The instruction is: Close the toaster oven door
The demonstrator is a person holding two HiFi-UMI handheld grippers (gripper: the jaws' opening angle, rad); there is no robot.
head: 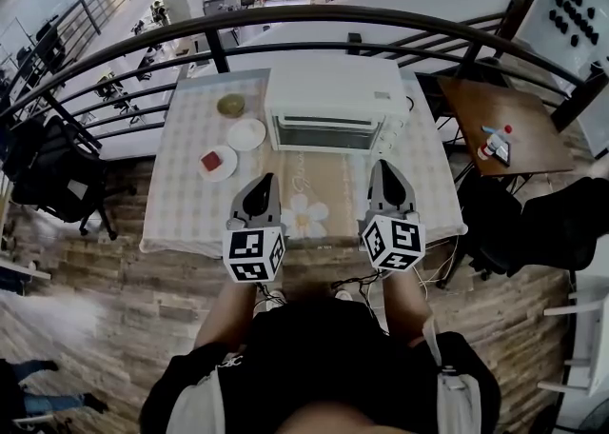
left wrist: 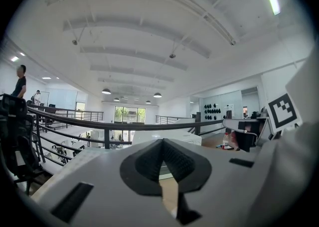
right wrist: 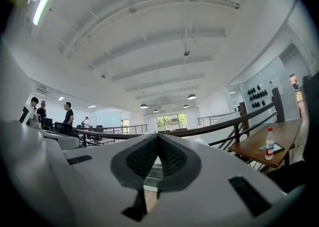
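- Both grippers are hovering above the table's (head: 181, 223) near edge; left gripper (head: 265, 181) and right gripper (head: 383, 167) are each holding their jaws pressed together, gripping nothing;
- I am seeing the toaster oven (head: 335, 89) sitting at the far edge, well apart from them; I am judging its door (head: 328, 133) already upright, leaving nothing to do.

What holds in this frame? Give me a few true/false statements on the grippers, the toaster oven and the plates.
1. The left gripper and the right gripper are both shut with nothing between the jaws. True.
2. The white box-shaped toaster oven stands at the near edge of the table with the pale checked cloth. False: it stands at the far edge, by the dark metal railing.
3. A round white plate with a red item on it lies to the oven's left. True.
4. The right gripper touches the oven. False: it is held apart from it, nearer the person.
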